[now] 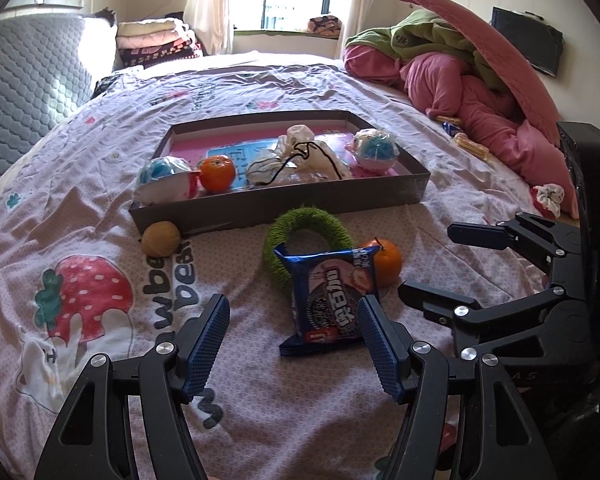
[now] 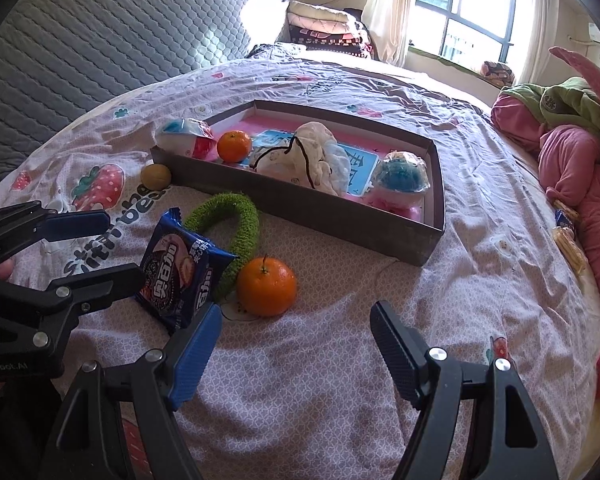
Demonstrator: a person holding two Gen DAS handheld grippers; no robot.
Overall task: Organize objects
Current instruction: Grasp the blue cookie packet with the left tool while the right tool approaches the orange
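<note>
A blue cookie packet point(image 1: 329, 298) point(image 2: 182, 276) lies on the bed in front of a shallow brown box point(image 1: 284, 206) point(image 2: 340, 220). A green ring point(image 1: 306, 236) point(image 2: 236, 224), an orange point(image 1: 386, 260) point(image 2: 266, 286) and a tan ball point(image 1: 161, 239) point(image 2: 156, 176) lie beside the packet. The box holds an orange point(image 1: 217, 173), a white drawstring bag point(image 1: 300, 160) and two wrapped blue-and-white items. My left gripper point(image 1: 292, 344) point(image 2: 100, 248) is open just short of the packet. My right gripper point(image 2: 296, 344) point(image 1: 440, 260) is open, near the loose orange.
A pile of pink and green bedding point(image 1: 460, 72) lies at the right. A grey quilted headboard point(image 2: 100, 40) stands at the left. Small snacks point(image 2: 568, 236) and a white scrunchie point(image 1: 548, 198) lie by the bedding. Folded blankets point(image 1: 156, 40) sit by the window.
</note>
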